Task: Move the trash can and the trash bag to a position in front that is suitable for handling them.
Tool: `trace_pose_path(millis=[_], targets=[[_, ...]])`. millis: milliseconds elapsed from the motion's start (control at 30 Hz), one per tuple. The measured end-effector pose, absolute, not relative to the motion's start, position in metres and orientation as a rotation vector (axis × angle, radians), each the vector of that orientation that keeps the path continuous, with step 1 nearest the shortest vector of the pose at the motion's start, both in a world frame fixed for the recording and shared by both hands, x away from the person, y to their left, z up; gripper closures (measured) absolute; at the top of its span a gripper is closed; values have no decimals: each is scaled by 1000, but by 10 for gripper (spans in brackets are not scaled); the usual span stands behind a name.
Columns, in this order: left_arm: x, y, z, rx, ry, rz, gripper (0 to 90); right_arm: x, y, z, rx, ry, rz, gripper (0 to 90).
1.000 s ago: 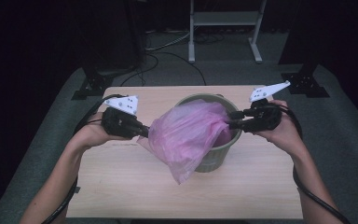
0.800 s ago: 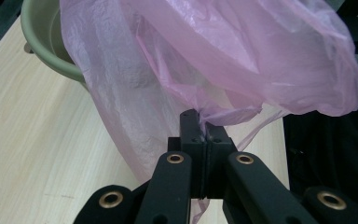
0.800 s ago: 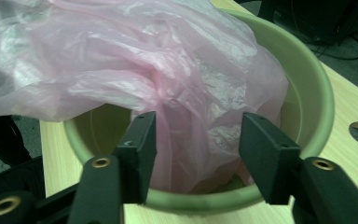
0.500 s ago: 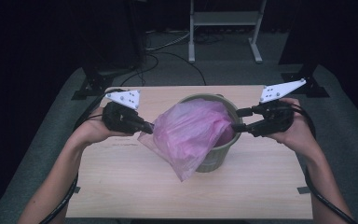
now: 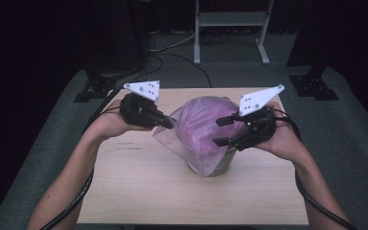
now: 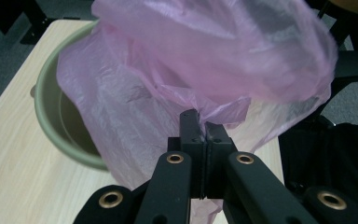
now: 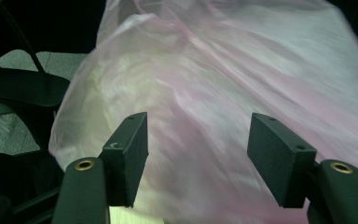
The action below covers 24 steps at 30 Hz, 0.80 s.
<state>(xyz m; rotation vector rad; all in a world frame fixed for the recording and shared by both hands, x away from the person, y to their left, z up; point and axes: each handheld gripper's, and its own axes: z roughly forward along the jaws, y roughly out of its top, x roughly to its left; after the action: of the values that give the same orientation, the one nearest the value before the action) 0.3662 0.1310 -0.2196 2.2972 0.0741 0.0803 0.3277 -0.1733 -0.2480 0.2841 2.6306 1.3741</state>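
A thin pink plastic bag (image 5: 199,125) billows over an olive-green bucket (image 5: 224,165) standing on the wooden table (image 5: 139,191). My left gripper (image 5: 170,125) is shut on the bag's left edge, held up beside the bucket. In the left gripper view its jaws (image 6: 199,119) pinch a fold of the bag (image 6: 205,56) above the bucket's rim (image 6: 51,116). My right gripper (image 5: 218,132) hovers at the bag's right side. Its jaws have just been opening and stand wide apart (image 7: 198,140), with the bag (image 7: 223,70) ahead of them and nothing pressed between the pads.
Black stand feet (image 5: 93,88) (image 5: 314,86) sit at the table's far corners. A white metal frame (image 5: 230,21) and cables (image 5: 172,52) lie on the floor behind. Each gripper trails a black cable (image 5: 72,201) along the forearm.
My right gripper has let go of the bag's right edge, opened wide and shifted left. My left gripper has lifted and moved slightly right, still holding the bag.
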Motion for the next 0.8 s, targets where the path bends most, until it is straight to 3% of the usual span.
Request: trace_pose_path(millis=[233, 367, 600, 800], targets=[[370, 115, -216, 2277, 49, 64, 894, 333, -153, -256, 231, 2632, 1351, 398], [372, 103, -217, 2271, 29, 50, 894, 335, -142, -261, 227, 2612, 1347, 482], [374, 94, -214, 2252, 24, 41, 894, 339, -137, -265, 299, 2633, 1341, 900], [381, 102, -215, 2250, 78, 68, 894, 339, -148, -265, 363, 2632, 1338, 900]])
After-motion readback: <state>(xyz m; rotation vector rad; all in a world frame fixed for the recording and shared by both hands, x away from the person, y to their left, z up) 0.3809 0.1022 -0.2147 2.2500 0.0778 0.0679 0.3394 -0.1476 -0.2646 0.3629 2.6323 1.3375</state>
